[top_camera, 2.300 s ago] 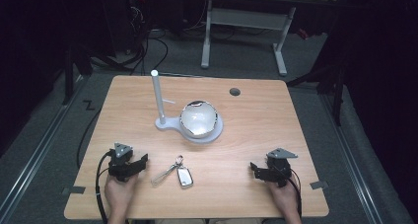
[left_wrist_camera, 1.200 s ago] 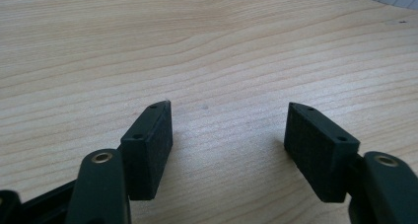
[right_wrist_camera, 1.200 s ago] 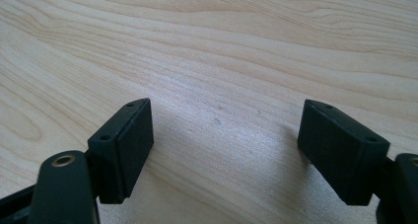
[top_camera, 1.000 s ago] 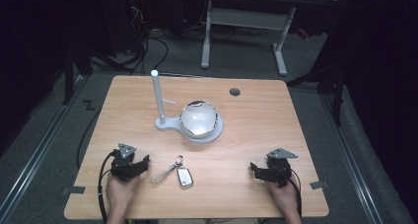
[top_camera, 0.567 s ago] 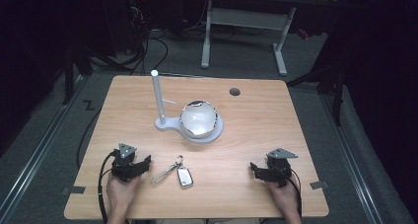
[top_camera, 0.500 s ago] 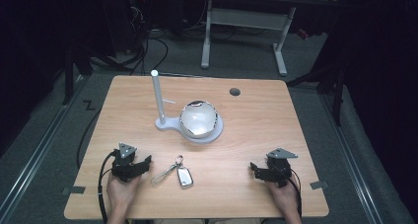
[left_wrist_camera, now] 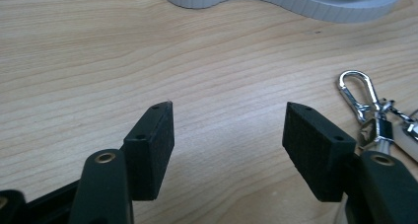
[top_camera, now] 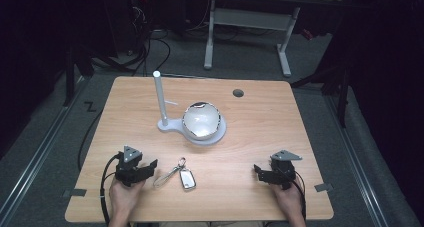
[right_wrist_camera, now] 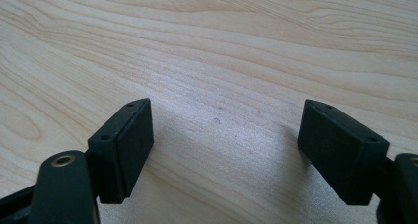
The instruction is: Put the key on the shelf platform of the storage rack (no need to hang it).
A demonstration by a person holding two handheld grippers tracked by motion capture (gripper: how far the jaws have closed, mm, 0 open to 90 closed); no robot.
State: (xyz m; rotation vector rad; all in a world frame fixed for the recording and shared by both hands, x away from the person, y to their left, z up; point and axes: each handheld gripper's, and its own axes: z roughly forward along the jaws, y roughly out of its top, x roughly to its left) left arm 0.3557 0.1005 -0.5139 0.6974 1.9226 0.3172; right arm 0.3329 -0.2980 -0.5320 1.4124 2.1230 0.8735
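The key ring [top_camera: 181, 174] is taken as the landmark; it lies on the wooden table [top_camera: 260, 122] near the front edge, left of the middle, and is made up of a silver snap hook, a thin wire loop and a small pale fob.

Nearest the person, the left gripper [top_camera: 148, 165] is held just to the left of the key ring, resting low on the table, its tips pointed toward the wire loop. In the left gripper view its jaws are seen spread wide with bare wood between them, and the snap hook [left_wrist_camera: 359, 88] is seen just beyond the right-hand jaw, outside the gap. Nothing is gripped.

Well to the right of the key ring, at about the same depth, the right gripper [top_camera: 259, 173] is held low over the table, with the person's hand behind it. In the right gripper view its jaws are likewise seen wide apart over bare wood.

Behind the key ring, toward the middle of the table, a white stand [top_camera: 161, 102] with an upright post is set, and a shiny round bowl [top_camera: 201, 120] rests on its base. Farther back and to the right, a small dark hole [top_camera: 238, 93] is seen in the tabletop.
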